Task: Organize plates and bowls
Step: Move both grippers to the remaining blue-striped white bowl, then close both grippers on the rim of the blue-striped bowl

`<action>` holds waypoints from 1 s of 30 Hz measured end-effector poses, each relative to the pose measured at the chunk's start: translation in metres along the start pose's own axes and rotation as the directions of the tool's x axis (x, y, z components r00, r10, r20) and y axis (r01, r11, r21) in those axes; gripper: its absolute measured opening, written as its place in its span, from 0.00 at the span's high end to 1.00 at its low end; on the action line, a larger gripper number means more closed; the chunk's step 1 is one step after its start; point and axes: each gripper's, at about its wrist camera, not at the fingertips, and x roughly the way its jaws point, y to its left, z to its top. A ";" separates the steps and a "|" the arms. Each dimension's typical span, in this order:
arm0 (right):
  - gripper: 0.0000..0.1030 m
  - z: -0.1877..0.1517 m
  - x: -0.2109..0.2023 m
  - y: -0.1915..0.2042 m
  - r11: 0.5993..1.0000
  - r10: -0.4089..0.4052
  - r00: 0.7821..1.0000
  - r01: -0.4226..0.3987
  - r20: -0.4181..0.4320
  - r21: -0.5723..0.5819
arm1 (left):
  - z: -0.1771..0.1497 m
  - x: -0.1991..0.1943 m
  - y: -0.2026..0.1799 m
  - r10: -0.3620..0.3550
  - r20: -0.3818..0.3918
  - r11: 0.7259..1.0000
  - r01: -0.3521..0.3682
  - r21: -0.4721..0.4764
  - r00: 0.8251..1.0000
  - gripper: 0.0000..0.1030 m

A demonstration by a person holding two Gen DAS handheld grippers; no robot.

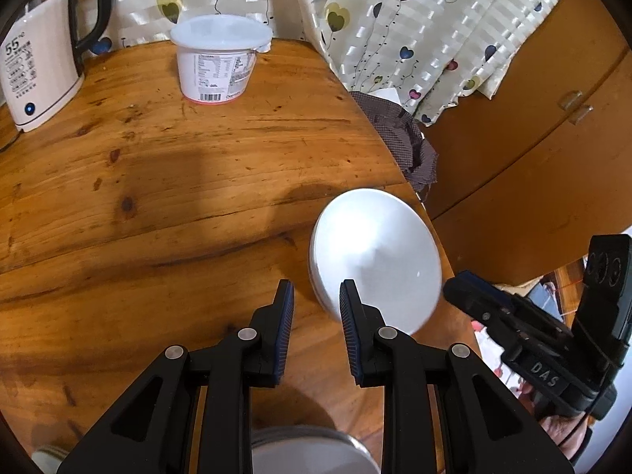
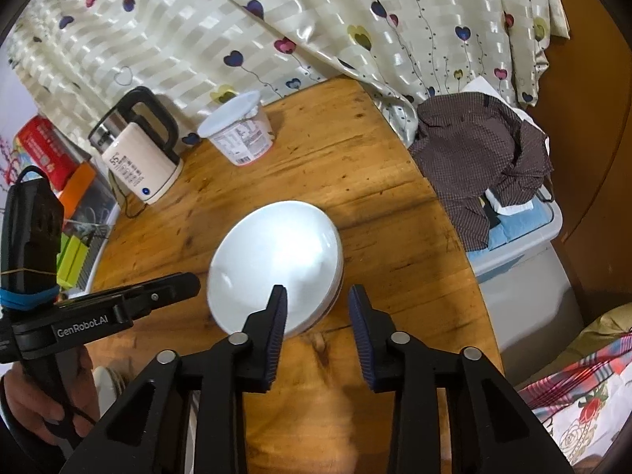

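Both your left tongs (image 1: 314, 304) and right tongs (image 2: 316, 308) hang part-open and empty beside the white plate stack (image 2: 276, 264), seemingly two, near the worktop (image 1: 158, 181) edge; next, straddle its rim

A broad stretch of bare wooden table (image 1: 158, 181) is left free on the left. The far edge is blocked by a kettle (image 1: 35, 75) and a lidded tub (image 1: 217, 59); the right edge is taken by white bowls (image 1: 375, 260).
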 end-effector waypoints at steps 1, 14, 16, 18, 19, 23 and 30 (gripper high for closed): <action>0.72 0.001 0.003 -0.001 1.000 0.000 1.000 0.000 -0.005 0.003 | 0.001 0.002 -0.001 -0.005 0.000 1.000 0.005 -0.004 1.000 0.76; 0.83 0.004 0.026 -0.008 1.000 0.011 0.999 -0.010 -0.034 0.027 | 0.007 0.022 -0.003 -0.027 -0.015 1.000 0.027 -0.013 1.000 0.76; 0.83 0.005 0.027 -0.008 1.000 0.010 0.999 -0.009 -0.032 0.027 | 0.007 0.024 -0.003 -0.023 -0.014 1.000 0.023 -0.003 1.000 0.76; 0.84 0.005 0.027 -0.008 1.000 0.009 1.000 -0.009 -0.029 0.029 | 0.007 0.025 -0.003 -0.022 -0.013 1.000 0.022 0.003 1.000 0.76; 0.84 0.005 0.027 -0.008 1.000 0.007 1.000 -0.006 -0.029 0.028 | 0.006 0.026 -0.003 -0.021 -0.012 1.000 0.021 0.006 1.000 0.76; 0.85 0.005 0.027 -0.006 1.000 -0.009 1.000 0.010 -0.030 0.017 | 0.005 0.025 -0.005 -0.014 -0.007 1.000 0.014 0.021 1.000 0.77; 0.86 0.003 0.024 -0.003 1.000 -0.008 0.999 0.009 -0.037 0.014 | 0.002 0.015 -0.005 -0.023 0.006 0.999 0.023 0.025 1.000 0.77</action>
